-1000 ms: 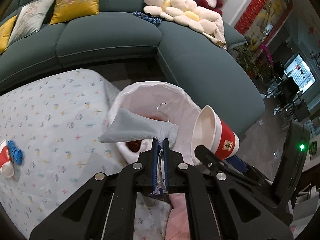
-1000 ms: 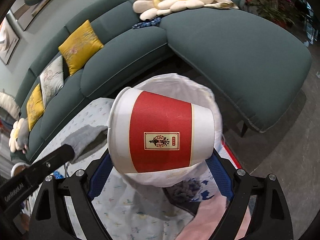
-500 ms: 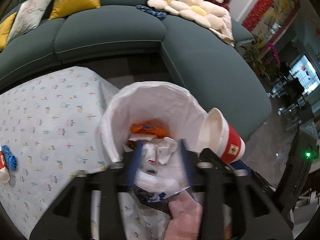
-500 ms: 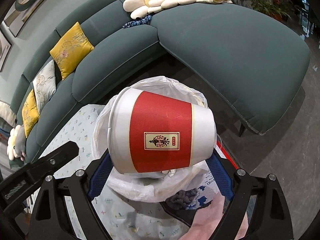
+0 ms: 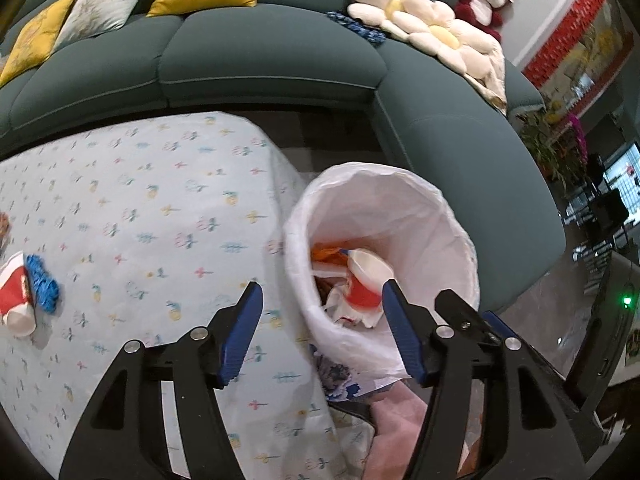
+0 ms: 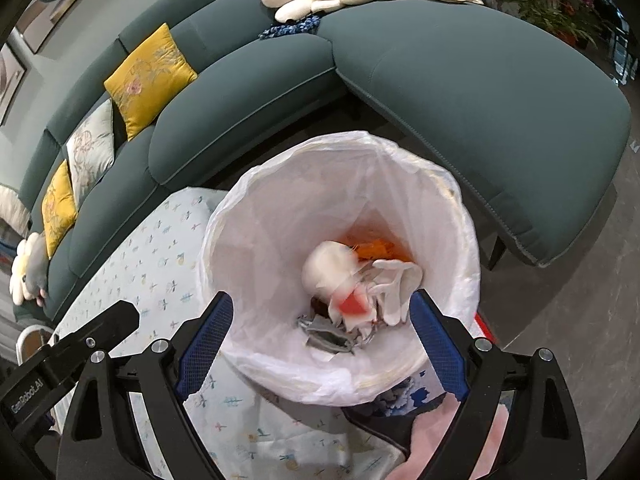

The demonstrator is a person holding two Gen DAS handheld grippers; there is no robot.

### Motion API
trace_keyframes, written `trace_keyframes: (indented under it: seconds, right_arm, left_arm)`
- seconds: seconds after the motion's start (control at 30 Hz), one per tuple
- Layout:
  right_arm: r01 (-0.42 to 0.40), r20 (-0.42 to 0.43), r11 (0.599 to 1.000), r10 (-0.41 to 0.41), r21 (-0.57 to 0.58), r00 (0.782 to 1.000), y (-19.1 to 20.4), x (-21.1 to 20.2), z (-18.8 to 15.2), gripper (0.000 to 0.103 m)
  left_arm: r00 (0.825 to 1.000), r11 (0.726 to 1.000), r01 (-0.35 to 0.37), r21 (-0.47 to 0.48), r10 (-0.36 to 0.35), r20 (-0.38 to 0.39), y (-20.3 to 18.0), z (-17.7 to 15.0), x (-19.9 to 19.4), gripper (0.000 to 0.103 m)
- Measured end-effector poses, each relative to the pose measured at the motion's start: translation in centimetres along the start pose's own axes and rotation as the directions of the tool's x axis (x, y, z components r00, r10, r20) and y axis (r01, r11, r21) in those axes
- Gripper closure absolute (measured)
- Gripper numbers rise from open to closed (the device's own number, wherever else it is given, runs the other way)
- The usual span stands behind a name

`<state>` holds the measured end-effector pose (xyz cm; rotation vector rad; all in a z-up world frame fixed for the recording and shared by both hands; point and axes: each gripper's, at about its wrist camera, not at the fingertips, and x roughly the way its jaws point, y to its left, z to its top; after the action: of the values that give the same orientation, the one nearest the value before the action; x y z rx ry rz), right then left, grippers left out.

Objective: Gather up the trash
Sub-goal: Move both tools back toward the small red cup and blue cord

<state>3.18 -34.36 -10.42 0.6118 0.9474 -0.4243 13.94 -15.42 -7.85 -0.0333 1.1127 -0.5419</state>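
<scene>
A bin with a white liner [image 5: 400, 172] stands beside the table, with trash inside. A red and white paper cup [image 5: 362, 280] lies in it on crumpled paper and an orange wrapper. In the right wrist view the cup [image 6: 336, 276] is blurred, beside a grey cloth [image 6: 324, 334] low in the bin [image 6: 280, 160]. My left gripper [image 5: 322, 320] hangs over the bin's near rim, its jaws opening, with nothing held between them. My right gripper [image 6: 320, 332] is open above the bin mouth and holds nothing.
A second red paper cup [image 5: 16, 300] and a blue scrap [image 5: 40, 286] lie at the left on the flower-patterned tablecloth [image 5: 160, 208]. A dark green sofa [image 5: 280, 60] with cushions curves behind the bin. A pink sleeve [image 5: 396, 432] shows below the grippers.
My left gripper went from shut on the grey cloth to open, and the cloth dropped into the bin. The cup left my right gripper and now lies in the bin. Both grippers moved lower.
</scene>
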Motion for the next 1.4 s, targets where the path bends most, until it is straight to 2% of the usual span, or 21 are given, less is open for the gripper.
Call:
trace_keyframes:
  seconds: [0.17,0.5,0.6,0.83,1.13,1.4]
  right_arm:
    - [-0.005,-0.005,1.0,0.004,-0.027,1.0,1.5,-0.2,-0.7,0.017]
    - [-0.031,-0.025,0.993,0.028,-0.118,0.999,6.1,-0.7,-2.8,0.017]
    - [-0.038,-0.033,0.989,0.033,-0.143,0.999,7.5,-0.8,-3.5,0.017]
    - [-0.061,-0.057,0.974,0.05,-0.22,0.997,11.6,-0.8,-5.6,0.017]
    - [-0.099,-0.108,0.94,0.067,-0.327,0.992,17.6,0.0,-8.8,0.017]
    - [-0.135,-0.152,0.893,0.076,-0.429,0.986,23.9,1.5,-11.6,0.019]
  left_arm:
    - [1.0,0.999,-0.022,-0.04,0.022,0.009,2.2,-0.7,-0.9,0.04]
    - [0.998,0.989,-0.062,-0.137,0.064,0.016,7.7,-2.5,-3.1,0.038]
    - [0.996,0.98,-0.079,-0.18,0.085,0.026,9.7,-3.0,-4.0,0.032]
    - [0.992,0.956,-0.101,-0.274,0.118,0.044,14.0,-4.1,-5.9,0.029]
    - [0.983,0.91,-0.146,-0.389,0.176,0.043,20.8,-6.4,-7.8,0.026]
    - [0.972,0.843,-0.191,-0.504,0.235,0.026,27.8,-7.9,-9.5,0.024]
